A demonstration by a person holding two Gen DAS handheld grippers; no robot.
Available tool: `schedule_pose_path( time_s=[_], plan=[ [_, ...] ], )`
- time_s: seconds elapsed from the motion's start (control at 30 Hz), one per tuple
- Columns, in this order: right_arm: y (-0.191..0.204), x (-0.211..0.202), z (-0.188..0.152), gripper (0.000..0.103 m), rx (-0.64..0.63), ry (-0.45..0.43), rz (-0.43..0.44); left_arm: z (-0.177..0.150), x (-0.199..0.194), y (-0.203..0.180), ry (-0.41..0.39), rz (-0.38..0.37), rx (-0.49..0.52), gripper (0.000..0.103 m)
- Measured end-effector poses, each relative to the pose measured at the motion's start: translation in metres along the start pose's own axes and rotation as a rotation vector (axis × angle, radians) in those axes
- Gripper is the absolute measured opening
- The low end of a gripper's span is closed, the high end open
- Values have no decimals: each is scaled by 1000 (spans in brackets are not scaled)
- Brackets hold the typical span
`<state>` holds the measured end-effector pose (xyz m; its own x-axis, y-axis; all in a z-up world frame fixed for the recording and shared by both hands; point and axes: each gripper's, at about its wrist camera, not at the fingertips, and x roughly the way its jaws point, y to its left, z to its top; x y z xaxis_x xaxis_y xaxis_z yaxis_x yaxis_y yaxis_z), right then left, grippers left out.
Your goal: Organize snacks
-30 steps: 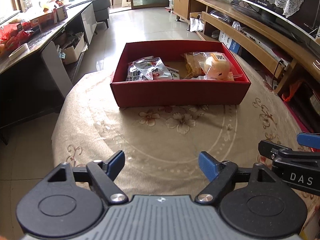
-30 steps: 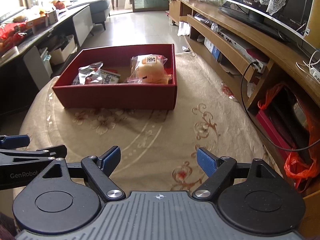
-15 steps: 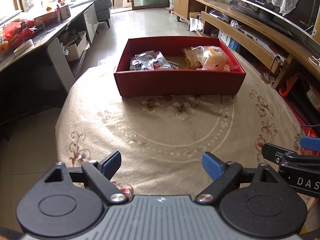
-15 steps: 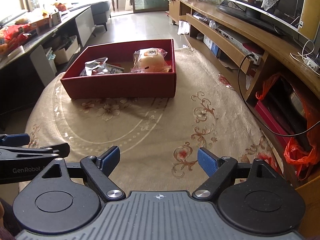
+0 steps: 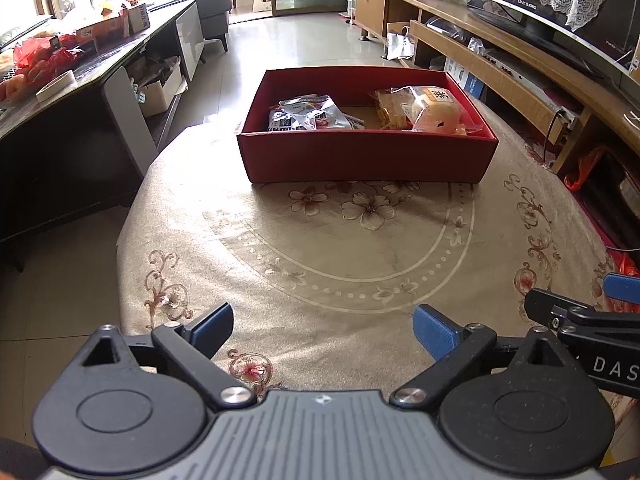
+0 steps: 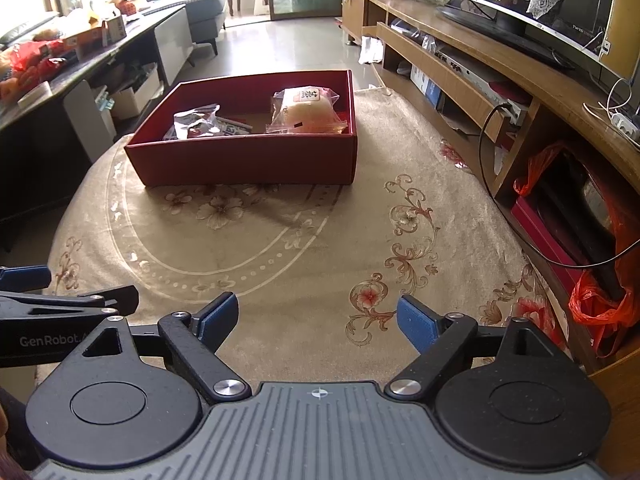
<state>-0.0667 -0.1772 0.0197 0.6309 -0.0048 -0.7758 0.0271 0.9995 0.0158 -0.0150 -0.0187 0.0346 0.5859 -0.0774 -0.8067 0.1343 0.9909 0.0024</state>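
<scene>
A red cardboard box (image 5: 366, 158) (image 6: 248, 160) stands on the far half of a round table with a beige flowered cloth (image 5: 360, 264) (image 6: 280, 248). Inside it lie silver snack packets (image 5: 310, 114) (image 6: 196, 122) on the left and a clear-wrapped pale bun (image 5: 434, 108) (image 6: 306, 110) on the right. My left gripper (image 5: 323, 330) hangs over the near part of the cloth, well short of the box; its jaws are opening with nothing between them. My right gripper (image 6: 318, 318) is likewise over the near cloth, jaws opening and empty. Each gripper's side shows at the other view's edge.
A long wooden TV bench (image 6: 500, 64) with a television runs along the right. A dark side table (image 5: 60, 76) with boxes and red bags stands at the left. An orange plastic bag (image 6: 604, 304) and a black cable (image 6: 504, 184) hang near the table's right edge.
Both grippers have drawn back from the red box, which now looks smaller and farther away. The left gripper's jaws have spread wider; the right jaws have spread slightly.
</scene>
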Motion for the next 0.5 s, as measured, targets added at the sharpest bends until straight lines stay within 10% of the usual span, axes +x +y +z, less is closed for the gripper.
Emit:
schedule_pose_path(
  time_s=[0.5],
  plan=[
    [1,0,0,92,-10,6,5,-4,-4,-4,-33,24,22,95]
  ],
)
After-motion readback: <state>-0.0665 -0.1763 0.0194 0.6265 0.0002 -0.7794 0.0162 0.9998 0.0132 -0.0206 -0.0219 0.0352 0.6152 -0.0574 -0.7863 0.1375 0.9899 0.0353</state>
